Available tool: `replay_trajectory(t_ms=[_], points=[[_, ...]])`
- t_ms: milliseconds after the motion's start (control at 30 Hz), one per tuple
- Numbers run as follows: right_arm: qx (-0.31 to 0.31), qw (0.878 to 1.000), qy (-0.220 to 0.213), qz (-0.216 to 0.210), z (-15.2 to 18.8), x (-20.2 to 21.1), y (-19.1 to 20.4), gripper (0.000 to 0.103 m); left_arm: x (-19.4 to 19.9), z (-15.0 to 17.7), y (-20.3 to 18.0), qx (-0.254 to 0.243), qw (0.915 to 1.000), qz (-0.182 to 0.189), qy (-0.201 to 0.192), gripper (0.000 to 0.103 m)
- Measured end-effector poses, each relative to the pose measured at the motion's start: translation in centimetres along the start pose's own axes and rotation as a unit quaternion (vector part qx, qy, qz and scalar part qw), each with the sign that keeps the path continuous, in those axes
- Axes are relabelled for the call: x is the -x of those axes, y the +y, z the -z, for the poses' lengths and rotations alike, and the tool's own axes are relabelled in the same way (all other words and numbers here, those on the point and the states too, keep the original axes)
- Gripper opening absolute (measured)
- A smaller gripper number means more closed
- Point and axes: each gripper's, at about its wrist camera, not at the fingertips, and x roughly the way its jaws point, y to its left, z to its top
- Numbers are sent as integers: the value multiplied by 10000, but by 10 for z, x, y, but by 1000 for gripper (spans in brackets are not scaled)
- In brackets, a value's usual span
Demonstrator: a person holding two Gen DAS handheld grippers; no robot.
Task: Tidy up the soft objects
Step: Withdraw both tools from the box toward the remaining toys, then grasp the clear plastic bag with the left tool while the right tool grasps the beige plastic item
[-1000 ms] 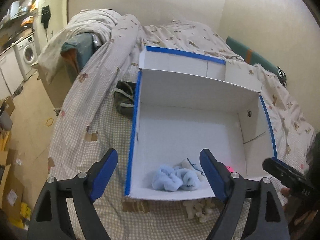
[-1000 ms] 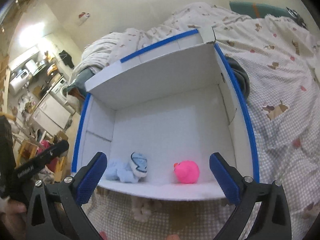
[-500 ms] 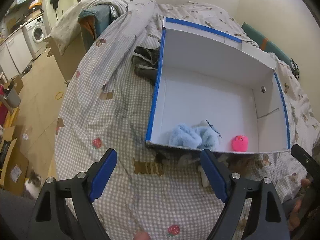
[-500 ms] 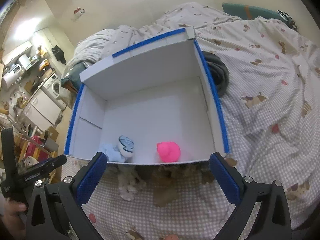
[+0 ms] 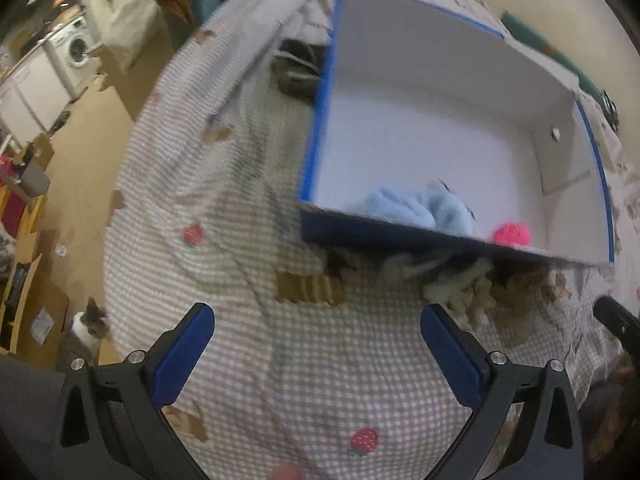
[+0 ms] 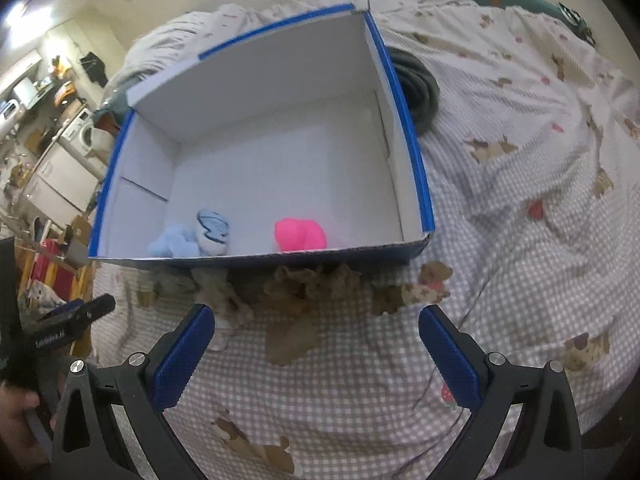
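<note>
The left gripper [image 5: 318, 344] is spread wide with nothing between its blue-padded fingers [image 5: 184, 354], positioned over the checked bedspread [image 5: 248, 208]. Ahead of the tool and offset to its right lies the white box [image 5: 432, 132] with blue-taped edges. Inside, against the near wall, rest a light blue plush toy [image 5: 420, 208] and, just right of it, a pink soft toy [image 5: 512, 234]. Cream and brown plush toys [image 5: 472, 284] lie on the bedspread just outside that near wall, ahead of the right finger. A dark garment [image 5: 298, 68] lies beside the box's left wall. A cat [image 5: 86, 330] sits on the floor at far left.

Dim indoor light; a bright lamp [image 6: 28, 20] glares at upper left (right view). Left view is motion-blurred; fisheye edges bend.
</note>
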Motion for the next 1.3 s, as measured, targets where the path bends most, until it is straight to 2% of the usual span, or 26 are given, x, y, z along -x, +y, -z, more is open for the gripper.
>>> replay_trajectory(t_ms=[100, 233, 300, 333, 433, 533, 633, 700, 767, 800, 900, 1067, 1133, 1300], points=[[-92, 9998, 182, 30, 0, -10, 0, 103, -14, 0, -11, -153, 9996, 134, 206, 103], [-62, 9998, 153, 66, -1, -11, 1, 103, -33, -8, -28, -267, 9986, 355, 278, 100], [-50, 9999, 116, 84, -2, -11, 2, 103, -47, -15, -38, -446, 9982, 287, 294, 86], [-70, 9999, 115, 73, -3, -11, 0, 103, -53, -18, -42, -456, 9979, 317, 340, 83], [-158, 9998, 117, 79, -5, -12, -5, 103, -69, -23, -50, -412, 9965, 534, 497, 81], [-193, 9992, 28, 357, -7, -10, -10, 103, -83, -26, -60, -464, 9955, 602, 568, 81], [-467, 9985, 88, 280, -8, -12, -22, 103, -92, -29, -64, -490, 9961, 559, 478, 64], [-598, 9977, 230, 222, -7, -17, -28, 103, -93, -30, -63, -466, 9958, 640, 462, 36], [-630, 9970, 419, 184, -5, -25, -30, 103, -93, -31, -64, -503, 9954, 662, 475, 30], [-618, 9967, 505, 137, -4, -28, -29, 103, -91, -30, -64, -500, 9955, 665, 459, 28], [-406, 9963, 757, 94, -2, -42, -19, 84, -85, -28, -58, -560, 9957, 626, 397, 24], [342, 9923, 1156, 272, 3, -71, 13, 82, -78, -19, -52, -495, 9946, 693, 592, 23], [605, 9898, 1250, 308, 6, -79, 25, 82, -75, -14, -52, -535, 9946, 613, 640, 23], [944, 9841, 1437, 454, 13, -94, 39, 80, -68, -8, -45, -490, 9953, 561, 612, 23]])
